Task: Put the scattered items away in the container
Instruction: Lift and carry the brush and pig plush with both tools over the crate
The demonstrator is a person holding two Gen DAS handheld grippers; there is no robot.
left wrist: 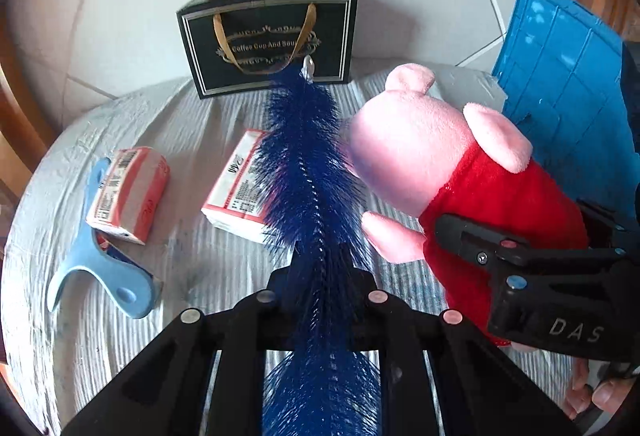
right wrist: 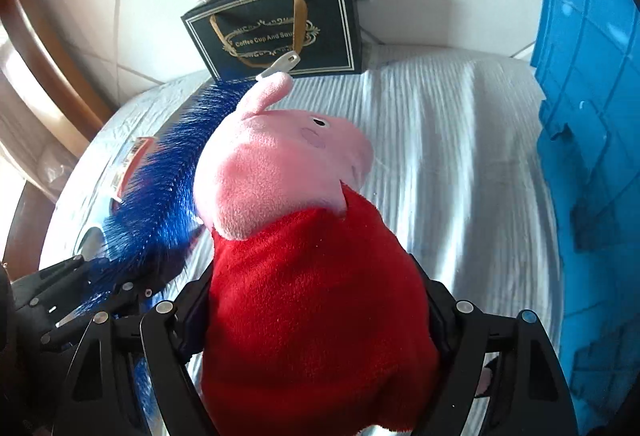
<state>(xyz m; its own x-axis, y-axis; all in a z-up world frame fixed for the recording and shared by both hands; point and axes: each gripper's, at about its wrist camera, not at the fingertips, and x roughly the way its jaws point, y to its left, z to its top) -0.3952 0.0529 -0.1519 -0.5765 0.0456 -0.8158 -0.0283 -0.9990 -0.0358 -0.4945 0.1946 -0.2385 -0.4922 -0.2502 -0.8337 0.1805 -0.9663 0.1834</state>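
Where my two grippers sit nearest, I list: left gripper (left wrist: 322, 300), jaws narrowed tight on a long blue bristle brush (left wrist: 308, 172), lifted off the cloth, white tip pointing far; right gripper (right wrist: 320, 320), jaws wide yet pressed on the red body of a pink pig plush toy (right wrist: 288, 172), head pointing far. Brush lies just left of plush. Next out, on the grey striped cloth (left wrist: 200, 276): light blue lint-roller handle (left wrist: 100, 276) at left, a red-and-white packet (left wrist: 128, 192) resting on it; a second red-and-white packet (left wrist: 240, 188) mid-cloth, partly behind the brush. Right side: blue plastic container (right wrist: 592, 116), upright wall showing, items not yet inside. Farthest: black gift box (left wrist: 268, 44) against the tiled wall, two small boxes on top.
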